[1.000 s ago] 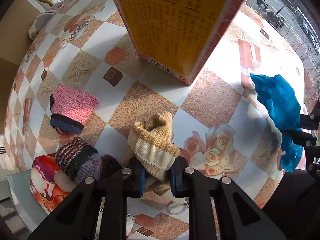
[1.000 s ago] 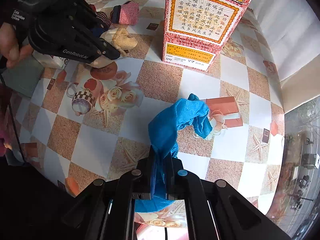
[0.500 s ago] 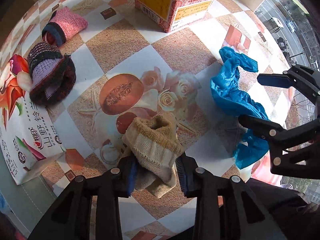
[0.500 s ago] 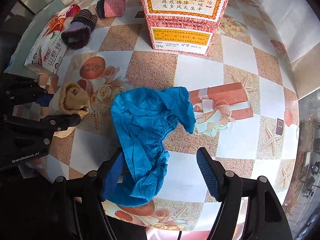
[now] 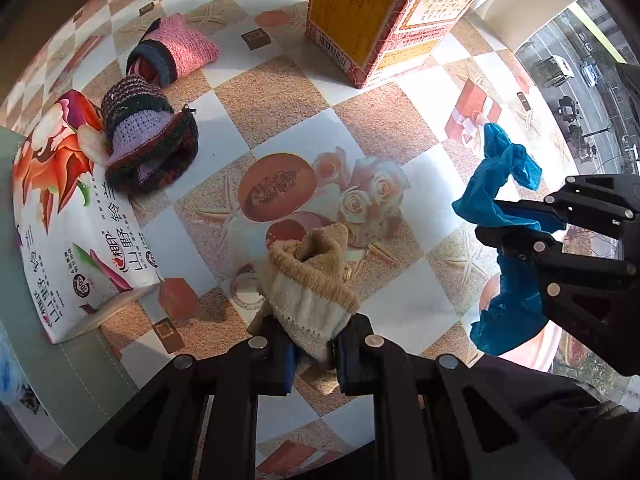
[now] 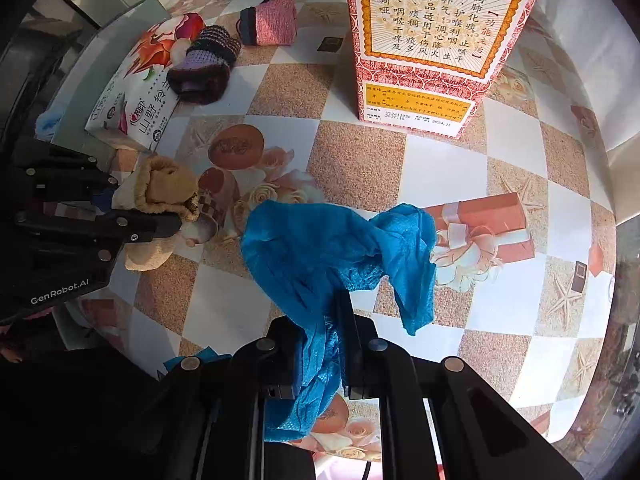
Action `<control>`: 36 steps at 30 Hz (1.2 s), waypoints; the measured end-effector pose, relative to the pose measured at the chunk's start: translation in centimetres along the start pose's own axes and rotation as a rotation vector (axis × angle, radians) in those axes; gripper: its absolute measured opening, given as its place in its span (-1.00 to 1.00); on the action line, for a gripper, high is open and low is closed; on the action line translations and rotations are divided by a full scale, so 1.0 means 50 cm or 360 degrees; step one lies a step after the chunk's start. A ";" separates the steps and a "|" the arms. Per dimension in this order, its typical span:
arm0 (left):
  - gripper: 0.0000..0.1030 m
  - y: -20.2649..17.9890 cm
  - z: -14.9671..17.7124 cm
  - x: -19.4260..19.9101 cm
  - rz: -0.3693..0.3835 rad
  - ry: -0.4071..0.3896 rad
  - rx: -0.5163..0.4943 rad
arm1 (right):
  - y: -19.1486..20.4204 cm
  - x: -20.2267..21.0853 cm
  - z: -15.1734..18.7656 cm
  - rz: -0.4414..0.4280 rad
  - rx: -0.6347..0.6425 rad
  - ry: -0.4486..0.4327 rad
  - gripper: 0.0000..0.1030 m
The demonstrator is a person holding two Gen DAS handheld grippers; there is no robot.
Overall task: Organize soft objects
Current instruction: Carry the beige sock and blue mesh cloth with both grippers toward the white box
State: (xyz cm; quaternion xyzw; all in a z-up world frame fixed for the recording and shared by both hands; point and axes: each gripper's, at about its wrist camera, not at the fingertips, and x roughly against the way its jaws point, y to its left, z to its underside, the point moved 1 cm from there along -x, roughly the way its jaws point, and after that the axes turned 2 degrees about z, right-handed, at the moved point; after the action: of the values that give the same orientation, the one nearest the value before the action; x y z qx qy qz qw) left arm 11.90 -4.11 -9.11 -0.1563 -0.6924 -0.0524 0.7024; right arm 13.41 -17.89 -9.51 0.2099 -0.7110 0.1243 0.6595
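Over a surface (image 5: 288, 112) covered in a checked, rose-printed cloth, we hold a soft thing in each gripper. Our left gripper (image 5: 312, 354) is pinched hard on the tan-and-cream knitted sock (image 5: 310, 280), its cuff standing up between the blue pads. Our right gripper (image 6: 322, 360) is clamped on the blue shoe cover (image 6: 320, 248), which drapes from the jaws in a crumpled fold, its lower end still trailing on the cloth.

The change is in both grips. Half a second ago our right jaws stood wide, with the blue cover lying loose between them; they have just been closing, and now the fabric is caught between the pads again. We read this as a regrip, taking the cover nearer its bunched middle. Our left jaws loosened slightly on the sock and have just been closing again; the sock never left them. The left gripper has also swung away from the tall red-and-yellow medicine box (image 6: 436, 40), which now stands at the far edge of its view.

Two knitted pieces, one pink (image 5: 176, 54) and one dark-striped purple (image 5: 148, 152), already sit together beside the printed tissue pack (image 5: 76, 236) at the surface's left side.

For the task, we judge both items secured and ready to carry; the sock likely belongs with that knitted pair.
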 end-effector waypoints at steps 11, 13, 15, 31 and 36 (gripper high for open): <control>-0.68 -0.093 -0.031 0.087 -0.0125 -0.0072 -0.0173 | -0.058 0.123 0.051 -0.0078 -0.0411 -0.0071 -0.71; -0.68 -0.107 -0.041 0.105 -0.0130 -0.0107 -0.0218 | -0.071 0.146 0.057 -0.0060 -0.0455 -0.0091 -0.71; -0.68 -0.120 -0.052 0.119 -0.0135 -0.0142 -0.0250 | -0.079 0.165 0.061 -0.0057 -0.0514 -0.0112 -0.71; -0.68 -0.186 -0.128 0.249 -0.0104 -0.0392 -0.0339 | -0.209 0.318 0.054 0.0097 -0.0804 -0.0406 -0.71; -0.68 -0.165 -0.122 0.245 -0.0084 -0.0360 -0.0252 | -0.208 0.319 0.046 0.0114 -0.0788 -0.0391 -0.71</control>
State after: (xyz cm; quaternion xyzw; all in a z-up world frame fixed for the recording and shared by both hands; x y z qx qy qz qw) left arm 15.75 -11.94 4.25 -0.1977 -0.7647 -0.1074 0.6038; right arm 15.51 -30.23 5.02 0.0305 -0.8013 -0.0563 0.5949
